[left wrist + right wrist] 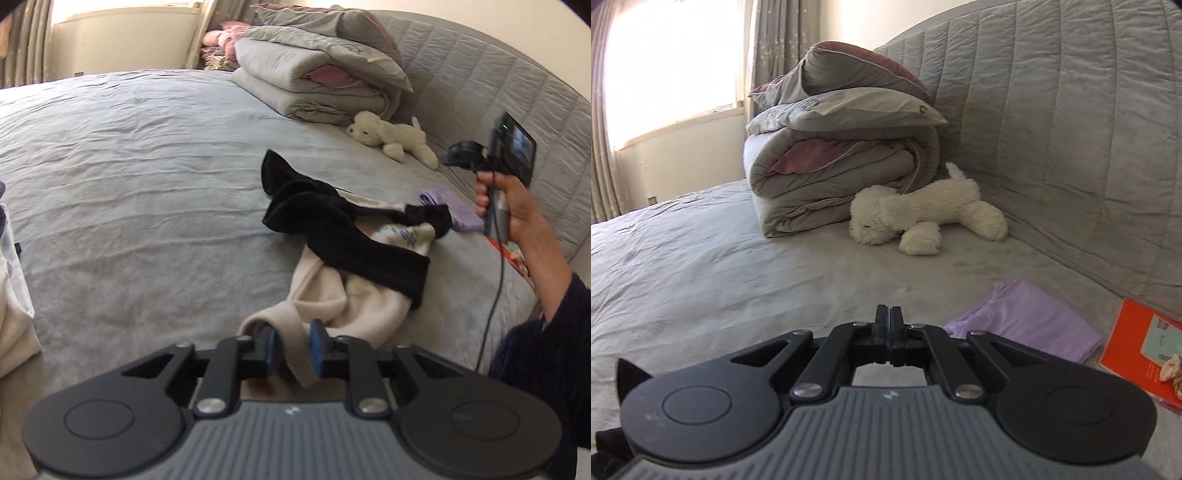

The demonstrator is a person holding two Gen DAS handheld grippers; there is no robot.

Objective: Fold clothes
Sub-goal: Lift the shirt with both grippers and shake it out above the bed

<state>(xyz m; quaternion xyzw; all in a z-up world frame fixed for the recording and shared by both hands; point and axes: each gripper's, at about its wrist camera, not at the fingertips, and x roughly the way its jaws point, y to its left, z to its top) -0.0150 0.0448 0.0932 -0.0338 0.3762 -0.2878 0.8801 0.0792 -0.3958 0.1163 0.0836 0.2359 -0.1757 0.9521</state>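
Left wrist view: a white heap (14, 302) was cut off by the left frame edge and could not be identified. A wide stretch of grey bed (129, 166) was seen bare of clothes. At bottom centre the left gripper (293, 347) was set narrow, and a band of the cream garment (325, 299) was seen between its blue pads (317, 338); contact with both pads could not be confirmed, so a firm grip could not be told. The garment was spread in a crumpled heap, with a black garment (332, 221) draped across it and a floral cloth (406, 232) tucked beneath. Farther right a lilac cloth (450, 206) was laid flat beside the heap, and the right hand (506, 206) was held raised above the bed.

Right wrist view: stacked bedding (831, 166) and a plush dog (923, 214) were seen by the headboard. The right gripper (888, 325) was closed on nothing, its pads pressed together. The lilac cloth (1027, 325) was seen neatly squared, just beside a red book (1137, 339).

The task was judged to be at an early stage: one piece appeared folded, while the cream, black and floral pieces remained tangled and unfolded, to be separated first.
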